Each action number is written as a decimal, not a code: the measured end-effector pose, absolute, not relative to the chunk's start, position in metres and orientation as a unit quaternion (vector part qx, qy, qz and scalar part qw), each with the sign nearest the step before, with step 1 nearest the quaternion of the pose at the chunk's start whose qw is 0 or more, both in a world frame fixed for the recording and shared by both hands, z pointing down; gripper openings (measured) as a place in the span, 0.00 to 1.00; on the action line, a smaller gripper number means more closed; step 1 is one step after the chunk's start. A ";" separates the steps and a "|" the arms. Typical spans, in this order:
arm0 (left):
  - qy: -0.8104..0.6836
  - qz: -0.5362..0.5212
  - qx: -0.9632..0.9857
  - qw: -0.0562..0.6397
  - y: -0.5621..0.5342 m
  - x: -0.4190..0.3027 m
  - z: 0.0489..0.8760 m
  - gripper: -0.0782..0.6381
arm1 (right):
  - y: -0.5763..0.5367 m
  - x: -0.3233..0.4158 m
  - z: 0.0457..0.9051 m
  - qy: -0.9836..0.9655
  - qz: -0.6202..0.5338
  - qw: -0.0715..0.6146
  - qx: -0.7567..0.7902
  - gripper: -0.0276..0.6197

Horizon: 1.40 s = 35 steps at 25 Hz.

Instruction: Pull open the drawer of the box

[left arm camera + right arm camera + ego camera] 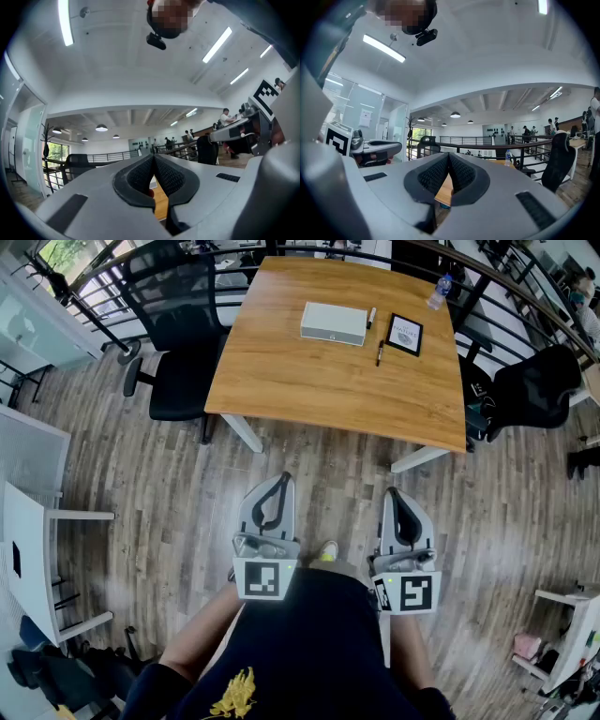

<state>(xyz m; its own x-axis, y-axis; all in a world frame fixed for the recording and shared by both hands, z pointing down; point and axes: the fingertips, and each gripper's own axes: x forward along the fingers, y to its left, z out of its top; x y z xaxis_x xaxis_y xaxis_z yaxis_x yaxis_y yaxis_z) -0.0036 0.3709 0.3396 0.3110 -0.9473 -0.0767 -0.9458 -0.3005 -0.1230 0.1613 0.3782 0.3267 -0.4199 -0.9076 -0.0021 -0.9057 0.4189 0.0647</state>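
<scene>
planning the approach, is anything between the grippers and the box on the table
Nothing visible does. Both the left gripper and the right gripper are shut over the floor, short of the table. The table surface in front of the box is bare; the pen lies to its right.

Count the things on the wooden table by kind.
Box: 1
Pens: 2
Black-framed card: 1
Water bottle: 1
Total: 5
</scene>
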 end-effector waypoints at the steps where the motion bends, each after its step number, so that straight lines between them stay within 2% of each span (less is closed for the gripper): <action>1: 0.585 -0.007 -0.808 0.070 0.371 -0.002 0.340 0.13 | 0.377 0.163 0.326 -0.841 -0.027 0.017 0.540 0.04; 11: 0.578 -0.007 -0.814 0.052 0.358 0.011 0.345 0.13 | 0.364 0.191 0.335 -0.833 -0.011 0.010 0.552 0.04; 22: 0.592 -0.007 -0.804 0.047 0.336 0.041 0.347 0.13 | 0.341 0.258 0.359 -0.824 0.017 0.010 0.566 0.04; 29: 0.601 -0.018 -0.799 0.025 0.310 0.031 0.360 0.13 | 0.310 0.248 0.375 -0.835 0.034 0.026 0.548 0.04; 35: 0.597 -0.010 -0.802 0.035 0.241 0.009 0.365 0.13 | 0.247 0.241 0.378 -0.824 0.031 0.037 0.564 0.04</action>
